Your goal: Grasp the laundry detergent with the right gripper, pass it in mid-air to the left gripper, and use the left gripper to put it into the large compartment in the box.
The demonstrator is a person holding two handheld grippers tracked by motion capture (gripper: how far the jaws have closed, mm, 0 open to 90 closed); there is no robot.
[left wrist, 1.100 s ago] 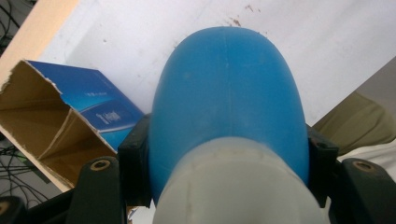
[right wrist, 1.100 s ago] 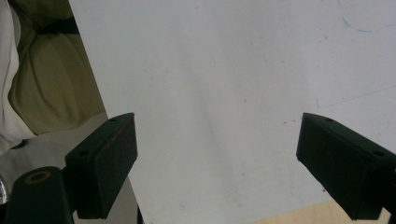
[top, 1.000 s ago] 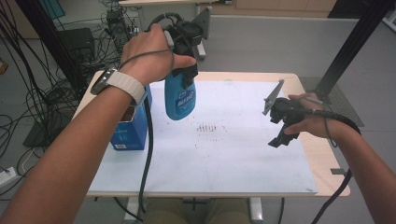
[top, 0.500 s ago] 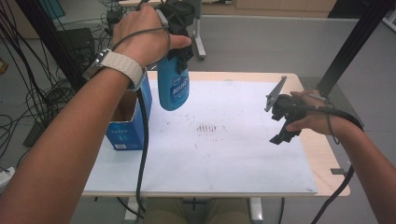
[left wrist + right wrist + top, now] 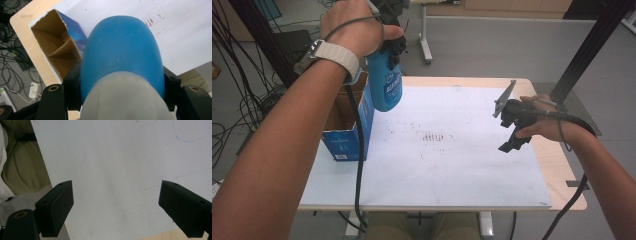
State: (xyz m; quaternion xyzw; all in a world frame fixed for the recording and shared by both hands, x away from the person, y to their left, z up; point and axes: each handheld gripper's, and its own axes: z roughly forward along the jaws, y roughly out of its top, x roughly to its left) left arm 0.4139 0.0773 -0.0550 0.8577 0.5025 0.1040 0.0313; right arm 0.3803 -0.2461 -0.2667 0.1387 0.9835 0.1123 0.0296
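Note:
A blue bottle [image 5: 385, 85] with a white top hangs in the air, and my left gripper [image 5: 393, 44] is shut on it near its neck. It hovers over the table's back left, beside the right wall of an open blue cardboard box [image 5: 346, 131]. In the left gripper view the bottle [image 5: 122, 47] is clamped between both jaws, and the box [image 5: 56, 46] lies below to the left with its brown inside showing. My right gripper [image 5: 513, 141] is held low over the right part of the white sheet [image 5: 437, 165]. Its jaws stand wide apart with nothing between them [image 5: 116, 207].
The white sheet covers most of the wooden table [image 5: 562, 160] and has small dark specks [image 5: 434, 136] in its middle. A black post [image 5: 584, 55] rises at the back right. Cables [image 5: 242, 100] hang beside the table's left edge.
My left gripper has lifted the blue bottle higher and carried it left, toward the box. The right gripper has hardly moved.

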